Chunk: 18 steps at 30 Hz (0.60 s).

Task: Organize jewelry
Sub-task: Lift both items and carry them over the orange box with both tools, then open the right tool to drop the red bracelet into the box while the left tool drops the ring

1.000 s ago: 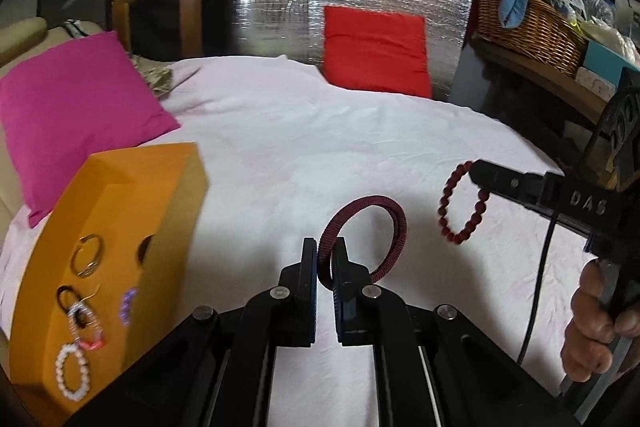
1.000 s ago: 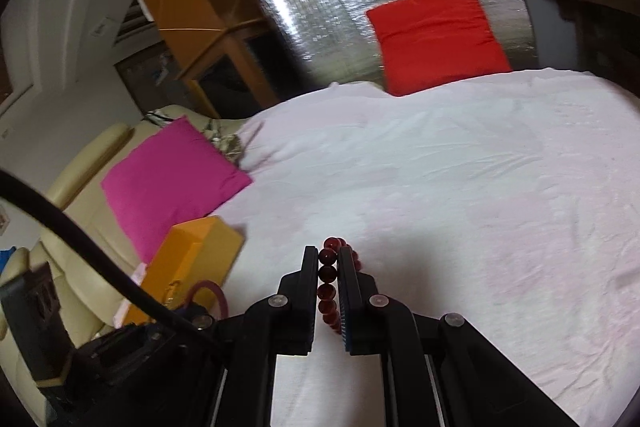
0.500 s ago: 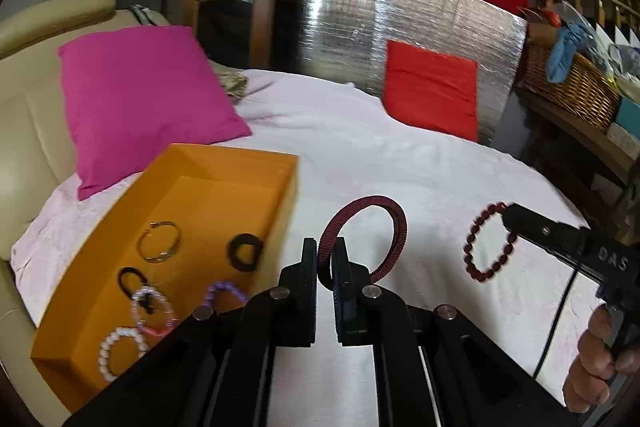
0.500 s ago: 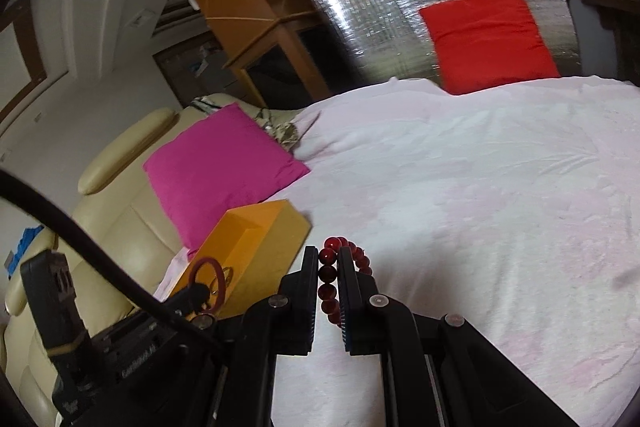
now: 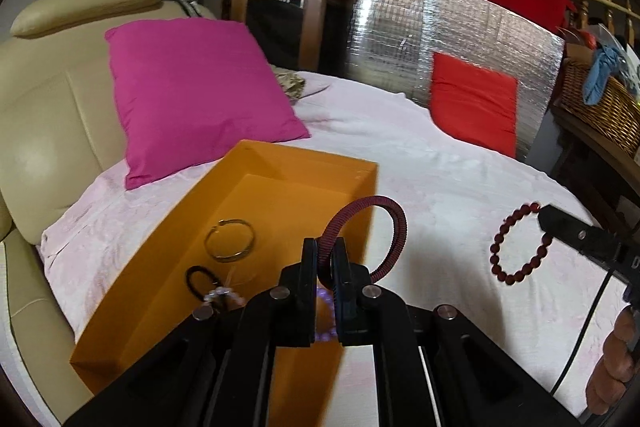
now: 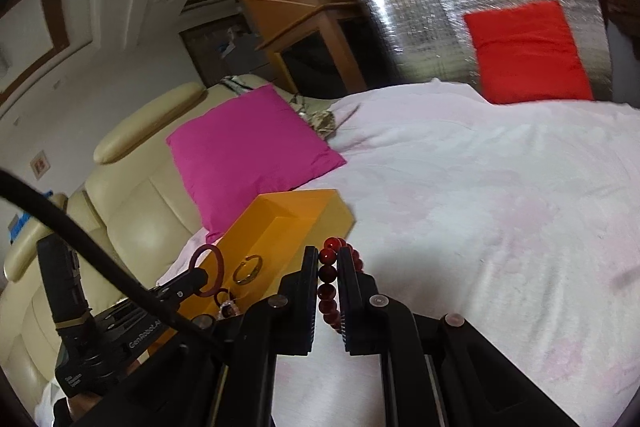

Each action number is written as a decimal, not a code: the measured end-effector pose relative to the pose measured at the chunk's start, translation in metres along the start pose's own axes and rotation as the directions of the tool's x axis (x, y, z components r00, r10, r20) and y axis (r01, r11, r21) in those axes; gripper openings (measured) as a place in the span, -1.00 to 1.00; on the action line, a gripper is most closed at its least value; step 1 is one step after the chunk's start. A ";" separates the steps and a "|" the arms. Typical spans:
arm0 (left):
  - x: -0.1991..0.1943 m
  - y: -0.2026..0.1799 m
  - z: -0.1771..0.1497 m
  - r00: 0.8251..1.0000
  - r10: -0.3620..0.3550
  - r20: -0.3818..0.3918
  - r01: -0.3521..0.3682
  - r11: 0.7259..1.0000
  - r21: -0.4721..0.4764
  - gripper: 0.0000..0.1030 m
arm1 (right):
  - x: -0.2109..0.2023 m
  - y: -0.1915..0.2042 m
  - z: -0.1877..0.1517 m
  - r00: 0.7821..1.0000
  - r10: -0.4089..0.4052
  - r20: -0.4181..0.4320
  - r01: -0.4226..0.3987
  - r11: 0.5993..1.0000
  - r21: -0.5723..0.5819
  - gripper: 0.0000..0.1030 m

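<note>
My left gripper [image 5: 325,251] is shut on a dark red woven bangle [image 5: 394,227] and holds it over the near right corner of an open orange box [image 5: 280,163]. The box holds a metal bangle [image 5: 229,245], a black band [image 5: 199,279] and pale bead bracelets partly hidden by my fingers. My right gripper [image 6: 331,259] is shut on a red bead bracelet [image 6: 326,277], held above the pink-white cloth just right of the box [image 6: 288,215]. The bracelet also shows in the left wrist view [image 5: 520,245], and the left gripper with its bangle in the right wrist view [image 6: 208,267].
The box lies on a pale pink sheet [image 5: 440,179]. A magenta cushion [image 5: 192,91] leans on a cream sofa [image 5: 48,107] at the left. A silver foil panel [image 5: 452,39] with a red cushion [image 5: 472,103] stands behind. A wicker basket [image 5: 600,107] is at the right.
My left gripper has swung left and forward, bringing the woven bangle over the orange box. My right gripper has followed left with the bead bracelet, closer to the box.
</note>
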<state>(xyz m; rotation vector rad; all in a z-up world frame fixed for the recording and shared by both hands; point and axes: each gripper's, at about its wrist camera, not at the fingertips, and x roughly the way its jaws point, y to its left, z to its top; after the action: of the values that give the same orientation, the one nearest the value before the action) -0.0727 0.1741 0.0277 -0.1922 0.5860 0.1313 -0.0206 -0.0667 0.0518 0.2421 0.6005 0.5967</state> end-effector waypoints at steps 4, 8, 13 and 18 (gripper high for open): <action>0.001 0.018 -0.002 1.000 0.027 -0.014 -0.027 0.999 -0.027 -0.86 | 0.011 0.019 0.008 1.000 0.029 -0.001 -0.029 1.000 -0.008 -0.80; 0.005 0.033 -0.004 0.998 0.053 -0.039 -0.055 0.997 -0.045 -0.86 | 0.023 0.043 0.014 0.999 0.047 -0.011 -0.047 0.998 -0.044 -0.80; 0.008 0.045 -0.006 0.995 0.074 -0.063 -0.078 0.995 -0.061 -0.86 | 0.046 0.071 0.018 0.996 0.067 -0.053 -0.071 0.995 -0.077 -0.80; 0.011 0.057 -0.009 0.992 0.089 -0.094 -0.097 0.992 -0.079 -0.86 | 0.074 0.087 0.019 0.992 0.068 -0.105 -0.076 0.994 -0.078 -0.80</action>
<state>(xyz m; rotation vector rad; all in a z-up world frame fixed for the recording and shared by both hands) -0.0785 0.2286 0.0064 -0.2528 0.6800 0.2388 0.0003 0.0463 0.0664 0.1570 0.6670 0.7056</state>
